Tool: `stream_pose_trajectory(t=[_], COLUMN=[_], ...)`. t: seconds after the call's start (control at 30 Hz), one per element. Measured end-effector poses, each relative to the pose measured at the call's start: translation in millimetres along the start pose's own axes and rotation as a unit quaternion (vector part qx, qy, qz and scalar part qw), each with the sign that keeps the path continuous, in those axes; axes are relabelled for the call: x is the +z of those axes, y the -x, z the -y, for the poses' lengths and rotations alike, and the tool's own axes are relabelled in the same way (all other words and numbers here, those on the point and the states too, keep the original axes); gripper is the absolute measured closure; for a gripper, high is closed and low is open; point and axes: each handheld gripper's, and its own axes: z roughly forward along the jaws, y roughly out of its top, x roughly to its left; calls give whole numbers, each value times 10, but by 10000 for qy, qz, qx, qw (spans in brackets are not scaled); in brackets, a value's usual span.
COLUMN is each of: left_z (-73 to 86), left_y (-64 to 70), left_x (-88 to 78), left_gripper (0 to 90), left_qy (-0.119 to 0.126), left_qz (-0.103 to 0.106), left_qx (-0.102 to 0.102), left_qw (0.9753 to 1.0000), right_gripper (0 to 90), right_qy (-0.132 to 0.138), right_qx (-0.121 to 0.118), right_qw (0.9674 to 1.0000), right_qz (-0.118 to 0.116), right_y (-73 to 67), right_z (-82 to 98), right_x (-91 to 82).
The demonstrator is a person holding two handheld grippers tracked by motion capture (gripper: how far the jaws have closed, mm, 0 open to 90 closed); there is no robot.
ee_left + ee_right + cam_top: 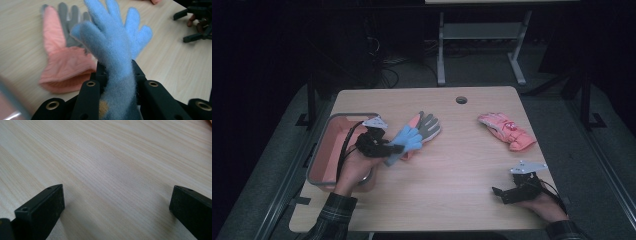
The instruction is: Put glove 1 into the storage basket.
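Left gripper (116, 82) around fuzzy blue glove (112, 42)

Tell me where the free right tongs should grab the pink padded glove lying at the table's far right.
Take the pink padded glove by its cuff, the end pointing toward the right tongs, coming from the near side. It lies flat and alone, cuff nearest the person, so open jaws could probably straddle that end cleanly.

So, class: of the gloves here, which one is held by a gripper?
The fuzzy blue glove, pinched in the left gripper. The pink-and-grey glove and the pink glove lie free on the table.
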Motion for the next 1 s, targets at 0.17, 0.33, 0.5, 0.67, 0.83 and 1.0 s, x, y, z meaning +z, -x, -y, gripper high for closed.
stream_pose_trajectory(t=[0.17, 0.33, 0.5, 0.67, 0.83, 1.0], left_z=[43, 97, 174, 273, 376, 479], left_y=[-133, -276, -434, -598, -741, -886], left_x=[-125, -257, -377, -468, -525, -491], left_gripper=[748, 748, 748, 748, 747, 747], left_qy=[77, 170, 238, 242, 184, 40], left_qz=[-159, -391, -666, -904, -1189, -1338], left_qx=[-113, -273, -441, -615, -745, -902], left_qw=[9998, 9987, 9965, 9937, 9899, 9869], right_gripper=[0, 0, 0, 0, 0, 0], right_qy=[-13, -15, -14, -5, -2, -13], right_qx=[26, 25, 44, 29, 28, 46], right_qw=[10000, 10000, 10000, 10000, 10000, 10000], right_qz=[10, 30, 35, 40, 41, 35], right_y=[-1, 4, 3, 7, 7, 5], right_z=[0, -2, -2, -5, -5, -6], right_x=[-1, 0, 0, 3, 4, 4])
